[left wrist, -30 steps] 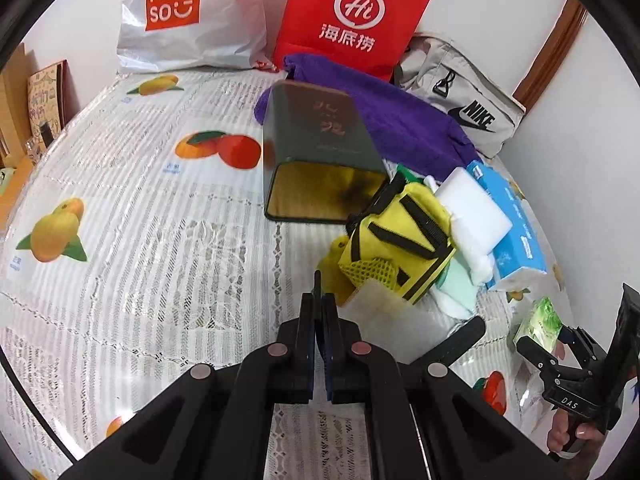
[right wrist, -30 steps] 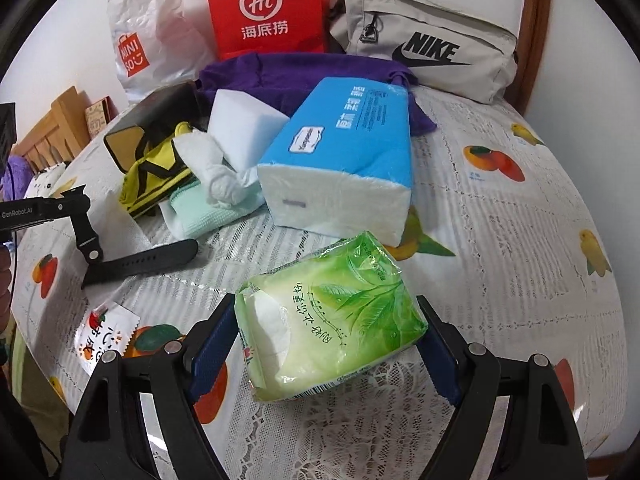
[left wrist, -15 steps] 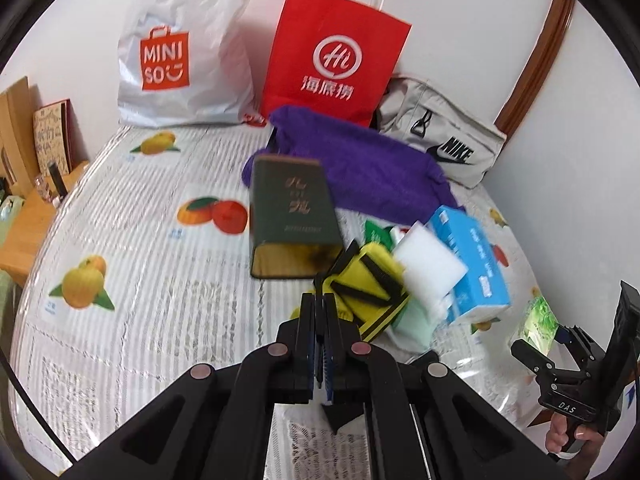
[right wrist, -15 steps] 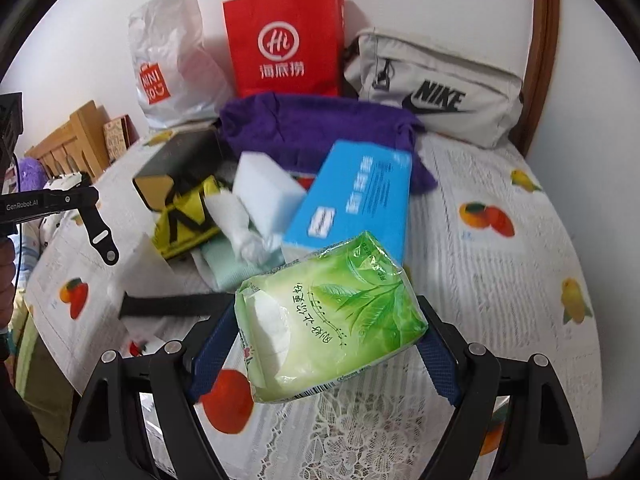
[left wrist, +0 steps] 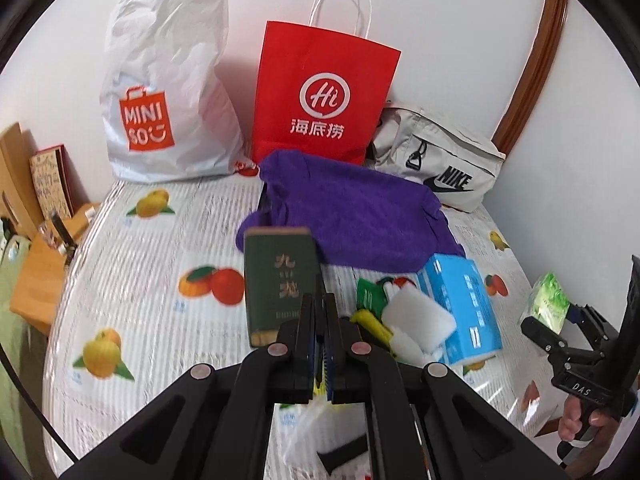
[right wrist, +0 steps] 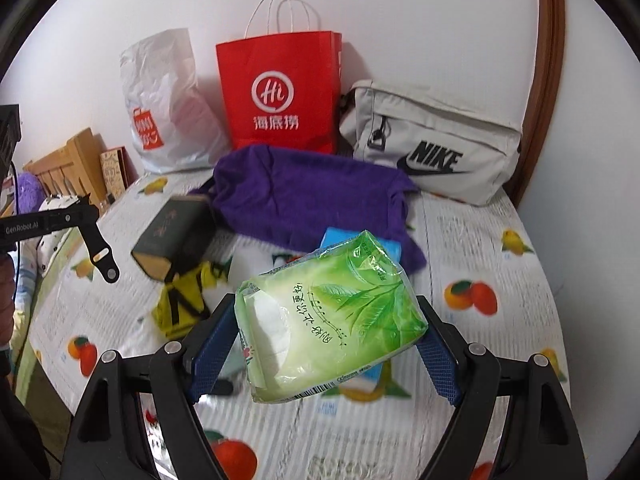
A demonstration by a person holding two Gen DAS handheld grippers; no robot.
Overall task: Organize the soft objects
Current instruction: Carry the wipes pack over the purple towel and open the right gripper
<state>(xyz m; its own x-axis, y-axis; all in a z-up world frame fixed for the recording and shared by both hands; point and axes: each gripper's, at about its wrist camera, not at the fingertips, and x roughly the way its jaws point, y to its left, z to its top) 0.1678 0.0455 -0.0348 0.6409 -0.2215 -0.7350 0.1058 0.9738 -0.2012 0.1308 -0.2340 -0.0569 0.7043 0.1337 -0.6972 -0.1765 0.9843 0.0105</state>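
Green tissue pack held in the air by the right hand-held gripper

The green tissue pack (right wrist: 328, 320) sits between the wide-set blue pads (right wrist: 212, 348) of the right hand-held gripper (right wrist: 324, 344), which press on its two ends, above the fruit-print surface (right wrist: 500, 272). Under it lie a blue tissue box (left wrist: 460, 308), a white sponge (left wrist: 416, 316), a yellow bag (right wrist: 180, 304) and a purple cloth (right wrist: 304, 200). The left hand-held gripper (left wrist: 320, 344) is closed tight on a thin clear plastic bag (left wrist: 316, 432) hanging below its fingers.

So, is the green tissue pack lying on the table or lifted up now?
Lifted. The green tissue pack is clamped between the right gripper pads and hangs above the table, touching nothing else.
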